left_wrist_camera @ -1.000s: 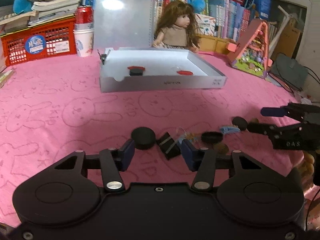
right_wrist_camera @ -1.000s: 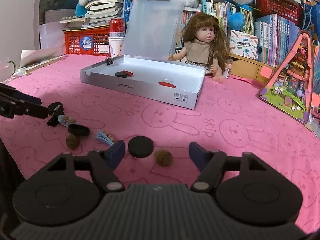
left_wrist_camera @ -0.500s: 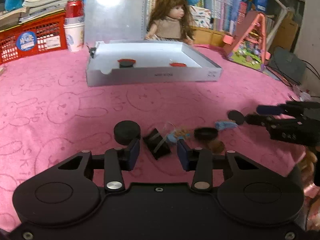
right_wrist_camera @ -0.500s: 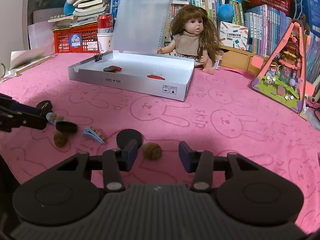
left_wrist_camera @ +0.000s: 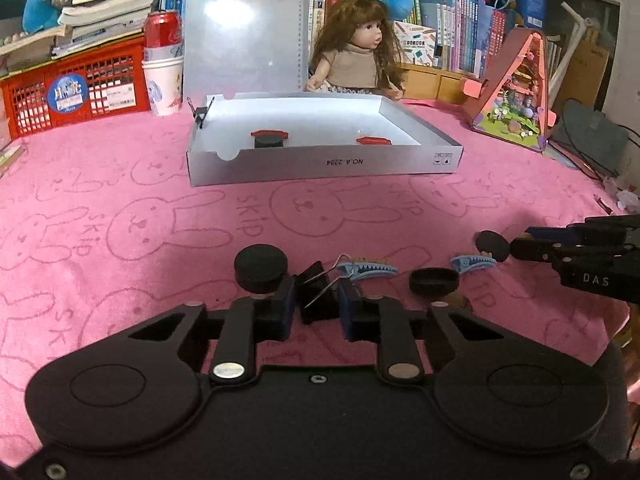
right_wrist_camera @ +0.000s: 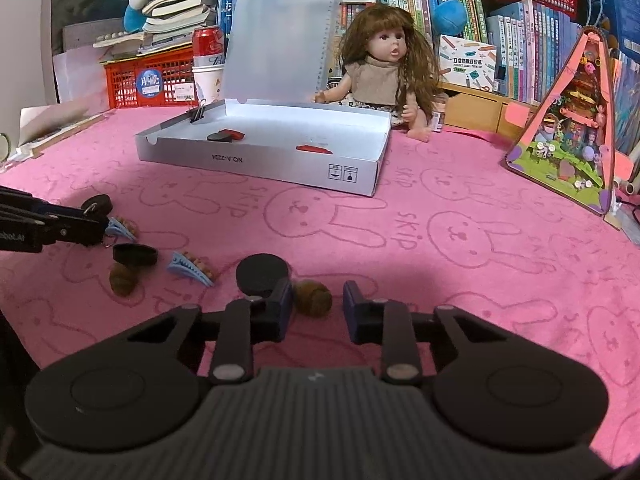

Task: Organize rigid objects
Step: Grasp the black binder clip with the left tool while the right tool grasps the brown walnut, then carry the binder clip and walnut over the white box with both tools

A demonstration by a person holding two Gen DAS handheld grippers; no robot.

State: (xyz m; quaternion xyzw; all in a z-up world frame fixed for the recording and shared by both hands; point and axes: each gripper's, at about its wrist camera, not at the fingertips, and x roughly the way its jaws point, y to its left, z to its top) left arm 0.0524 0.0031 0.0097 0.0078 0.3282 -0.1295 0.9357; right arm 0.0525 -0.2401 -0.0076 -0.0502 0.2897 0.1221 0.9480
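Pink bunny cloth (left_wrist_camera: 140,184) is covering the bench; white box (left_wrist_camera: 328,164) is sitting open mid-bench, a black disc (left_wrist_camera: 267,142) and red pieces inside. Left gripper (left_wrist_camera: 316,304) is clenching a black binder clip (left_wrist_camera: 318,294), jaws having just closed on it. Right gripper (right_wrist_camera: 316,308) is closing around a brown nut (right_wrist_camera: 313,298); left pad is touching it, right pad is showing a gap. Black puck (right_wrist_camera: 262,274), blue hair clips (left_wrist_camera: 366,269) and a black cap (left_wrist_camera: 434,280) are lying nearby.

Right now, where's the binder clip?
Left wrist view, bottom centre: the black binder clip sits between the left gripper's fingers, on the pink cloth, beside a black round cap and a blue hair clip.
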